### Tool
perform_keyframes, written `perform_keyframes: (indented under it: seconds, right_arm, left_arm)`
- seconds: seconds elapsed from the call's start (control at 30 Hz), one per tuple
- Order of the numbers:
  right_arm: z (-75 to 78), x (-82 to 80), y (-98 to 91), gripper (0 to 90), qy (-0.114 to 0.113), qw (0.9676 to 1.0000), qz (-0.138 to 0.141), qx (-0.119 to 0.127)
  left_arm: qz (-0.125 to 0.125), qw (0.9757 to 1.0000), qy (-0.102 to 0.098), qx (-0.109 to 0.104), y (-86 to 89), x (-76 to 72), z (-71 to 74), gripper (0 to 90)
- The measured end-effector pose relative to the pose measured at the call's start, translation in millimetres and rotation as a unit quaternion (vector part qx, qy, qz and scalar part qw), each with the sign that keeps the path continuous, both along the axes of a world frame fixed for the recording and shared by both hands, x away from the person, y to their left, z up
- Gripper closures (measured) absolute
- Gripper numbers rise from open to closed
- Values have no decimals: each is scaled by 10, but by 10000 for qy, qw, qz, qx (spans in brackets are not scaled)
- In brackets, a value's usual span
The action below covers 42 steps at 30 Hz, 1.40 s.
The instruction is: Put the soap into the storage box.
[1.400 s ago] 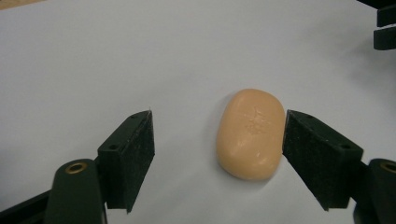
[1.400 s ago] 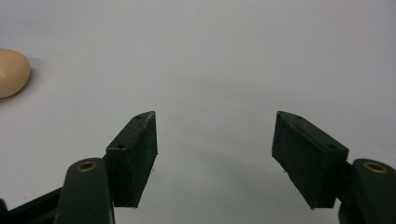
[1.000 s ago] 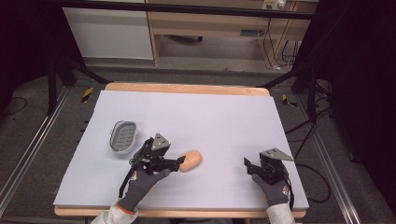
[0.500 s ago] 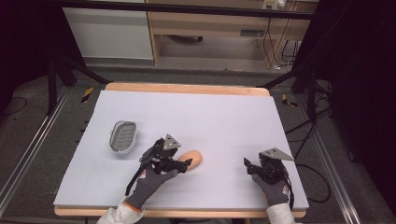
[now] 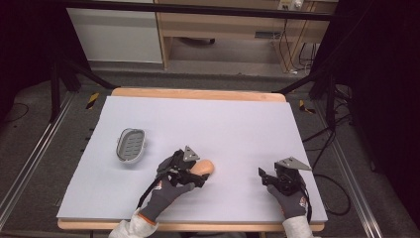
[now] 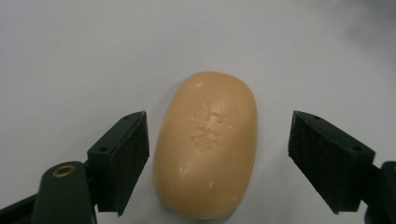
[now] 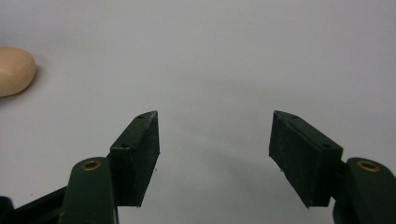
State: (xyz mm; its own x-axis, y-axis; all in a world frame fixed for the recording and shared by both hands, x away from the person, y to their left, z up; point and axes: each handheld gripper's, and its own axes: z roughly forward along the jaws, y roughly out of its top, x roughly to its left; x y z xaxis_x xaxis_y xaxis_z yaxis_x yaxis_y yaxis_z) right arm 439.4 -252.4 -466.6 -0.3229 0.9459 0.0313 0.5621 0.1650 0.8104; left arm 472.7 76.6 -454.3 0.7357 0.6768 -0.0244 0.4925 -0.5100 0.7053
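Observation:
An oval, tan bar of soap (image 5: 204, 167) lies on the pale table sheet near the front middle. In the left gripper view the soap (image 6: 207, 143) lies lengthwise between the two black jaws of my left gripper (image 6: 218, 156), which is open; the left jaw is close to the soap, the right one stands apart. From above, my left gripper (image 5: 194, 174) covers the soap's near end. My right gripper (image 5: 263, 177) rests at the front right, open, with bare sheet between its fingers (image 7: 215, 151). The soap's end (image 7: 14, 70) shows at its far left.
A grey oval soap dish (image 5: 131, 145) with a ribbed floor sits on the left part of the sheet. The wooden table edge (image 5: 198, 93) runs along the back. Beyond it stand cabinets and dark stand legs, with cables at the right.
My left gripper has moved right and forward along the table until its open jaws came around the soap. The right gripper has stayed in place.

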Motion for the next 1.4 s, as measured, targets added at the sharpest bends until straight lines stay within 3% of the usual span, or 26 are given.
perform_keyframes:
  seconds: [0.77, 1.4]
  right_arm:
    - [-3, 4, 6, 338, 40, 10000, 17, 20]
    - [-6, 8, 8, 338, 61, 10000, 28, 15]
  left_arm:
    - [76, 9992, 74, 397, -106, 78, -195, 256]
    - [71, 9991, 101, 418, -113, 100, -198, 314]
